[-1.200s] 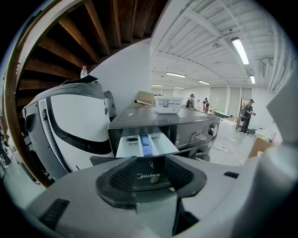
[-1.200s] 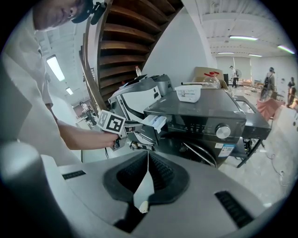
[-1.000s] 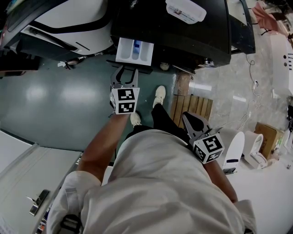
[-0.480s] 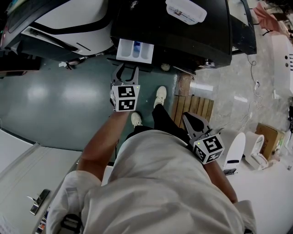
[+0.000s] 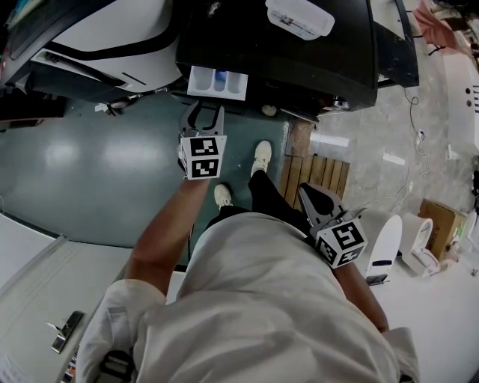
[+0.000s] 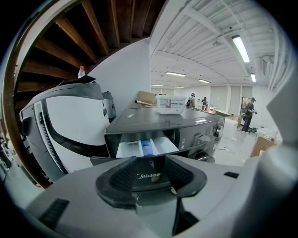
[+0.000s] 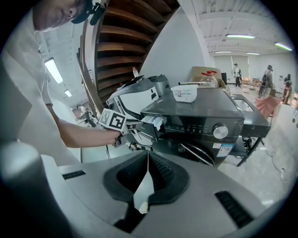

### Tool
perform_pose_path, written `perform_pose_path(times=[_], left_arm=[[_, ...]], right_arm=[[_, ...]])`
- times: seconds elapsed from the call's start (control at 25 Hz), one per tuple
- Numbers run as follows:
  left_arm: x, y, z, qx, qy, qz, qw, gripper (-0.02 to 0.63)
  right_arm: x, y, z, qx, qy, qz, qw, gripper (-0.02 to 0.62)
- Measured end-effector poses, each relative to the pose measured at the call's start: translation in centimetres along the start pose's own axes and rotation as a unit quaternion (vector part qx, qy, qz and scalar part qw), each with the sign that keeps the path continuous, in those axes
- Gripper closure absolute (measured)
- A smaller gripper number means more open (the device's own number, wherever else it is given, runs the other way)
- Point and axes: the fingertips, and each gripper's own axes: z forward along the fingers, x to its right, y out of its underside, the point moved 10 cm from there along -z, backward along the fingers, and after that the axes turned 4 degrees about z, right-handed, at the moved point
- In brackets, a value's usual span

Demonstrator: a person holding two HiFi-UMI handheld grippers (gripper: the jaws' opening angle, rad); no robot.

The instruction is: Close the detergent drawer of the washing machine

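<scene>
- The detergent drawer [image 6: 146,148] stands part-way out of the far upper-left corner of the dark washing machine [image 5: 299,60]. Its white compartments and blue divider [image 6: 146,146] are open to view from above.
- The left gripper [image 5: 202,120] is just near of the drawer with its jaws released and spread. In the left gripper view the drawer's dark front panel [image 6: 150,175], with its brand lettering, fills the gap between the two pads.
- The right gripper [image 7: 148,160] is well apart from the machine, low at my right side. Its jaws are clenched together with nothing between them.
- Handling, in my judgement: the drawer is light, rigid plastic on a slide. It wants a straight push, not a grasp.
- Point of contact, in my judgement: the middle of the front panel, pressed squarely towards the far side. A push at one end could skew the drawer in its slot.
- The panel looks smooth and glossy, so the pads may skid if they meet it at an angle. Thin plastic of this kind would not take kindly to being slammed home.
- I cannot tell whether the pads already touch the panel or sit just short of it. Neither view shows that contact plainly.
- The runners and the slot behind the drawer are hidden, so any obstruction inside cannot be checked.
- From the head view the panel is seen edge-on only, and my own torso blocks the near floor.
- A white tub [image 5: 303,16] rests on the machine's top, clear of the drawer.
</scene>
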Motion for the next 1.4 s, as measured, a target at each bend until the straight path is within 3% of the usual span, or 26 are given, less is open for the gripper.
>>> perform_pose_path(times=[1.4], left_arm=[[-0.7,-2.0,3.8,0.005,-0.010,-0.008,0.9999,0.422]], right_arm=[[1.6,-0.1,0.3,0.004,0.011,0.015,1.000,0.586]])
